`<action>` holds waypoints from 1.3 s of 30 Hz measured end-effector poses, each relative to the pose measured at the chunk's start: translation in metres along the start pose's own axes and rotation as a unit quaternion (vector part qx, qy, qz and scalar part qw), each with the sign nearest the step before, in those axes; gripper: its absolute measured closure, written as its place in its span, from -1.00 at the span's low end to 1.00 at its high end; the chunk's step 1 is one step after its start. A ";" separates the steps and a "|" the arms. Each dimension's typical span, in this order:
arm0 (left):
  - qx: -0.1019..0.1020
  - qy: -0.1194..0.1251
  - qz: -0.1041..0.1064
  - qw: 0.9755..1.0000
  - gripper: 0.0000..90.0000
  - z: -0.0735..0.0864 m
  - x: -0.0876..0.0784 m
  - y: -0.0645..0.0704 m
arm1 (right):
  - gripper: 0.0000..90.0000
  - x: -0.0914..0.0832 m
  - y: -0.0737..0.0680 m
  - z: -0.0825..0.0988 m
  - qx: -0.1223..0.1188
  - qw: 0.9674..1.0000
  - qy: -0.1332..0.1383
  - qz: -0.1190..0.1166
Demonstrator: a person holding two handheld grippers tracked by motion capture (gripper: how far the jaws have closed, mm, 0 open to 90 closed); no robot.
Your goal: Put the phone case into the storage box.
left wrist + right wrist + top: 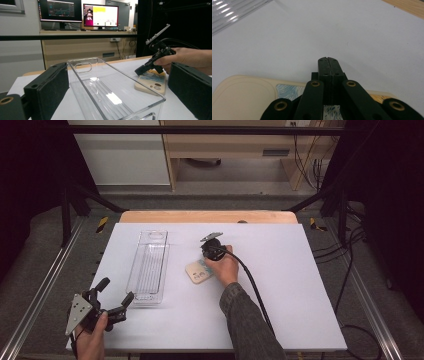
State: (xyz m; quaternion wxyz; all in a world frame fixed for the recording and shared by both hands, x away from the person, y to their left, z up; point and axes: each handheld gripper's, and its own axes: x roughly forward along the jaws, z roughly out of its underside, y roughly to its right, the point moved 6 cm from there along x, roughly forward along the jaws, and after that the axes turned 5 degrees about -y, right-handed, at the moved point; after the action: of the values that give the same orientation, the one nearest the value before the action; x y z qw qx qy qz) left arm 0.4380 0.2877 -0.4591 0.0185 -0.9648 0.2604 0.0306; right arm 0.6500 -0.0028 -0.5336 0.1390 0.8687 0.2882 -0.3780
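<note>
A cream phone case (196, 274) with a blue painted picture lies flat on the white tabletop (280, 285), just right of a clear plastic tray (149, 267). My right gripper (205, 262) points down over the case's far end, its jaws pressed together with nothing between them. In the right gripper view the right gripper (328, 60) reaches past the phone case (244, 92). My left gripper (114, 296) rests open at the front left, near the tray's close end. The left gripper view looks along the tray (112, 92) toward the phone case (150, 83) and the right gripper (139, 72).
A wooden strip (207, 216) borders the table's far edge. Aluminium rails (45, 285) run along both sides, and cables (345, 255) trail on the floor at the right. Two monitors (100, 15) stand on a shelf beyond the table. A corner of the tray (227, 12) shows top left.
</note>
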 end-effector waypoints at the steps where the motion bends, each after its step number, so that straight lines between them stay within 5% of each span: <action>1: 0.000 0.000 0.000 1.000 -0.93 0.000 0.000 0.000 | 1.00 0.000 0.000 0.000 0.001 1.000 0.000 -0.001; 21: 0.000 -0.003 0.004 1.000 -0.93 0.001 0.002 0.001 | 1.00 0.003 -0.001 -0.001 0.006 1.000 -0.012 -0.004; 39: 0.000 -0.003 0.002 1.000 -0.93 0.001 0.001 0.001 | 1.00 -0.012 -0.003 0.013 -0.001 0.999 -0.041 -0.016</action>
State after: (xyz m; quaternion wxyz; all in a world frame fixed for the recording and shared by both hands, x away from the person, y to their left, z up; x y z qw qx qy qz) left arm 0.4386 0.2865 -0.4600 0.0188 -0.9642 0.2624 0.0332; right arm 0.6340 -0.0114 -0.5333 0.1452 0.8476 0.2969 -0.4152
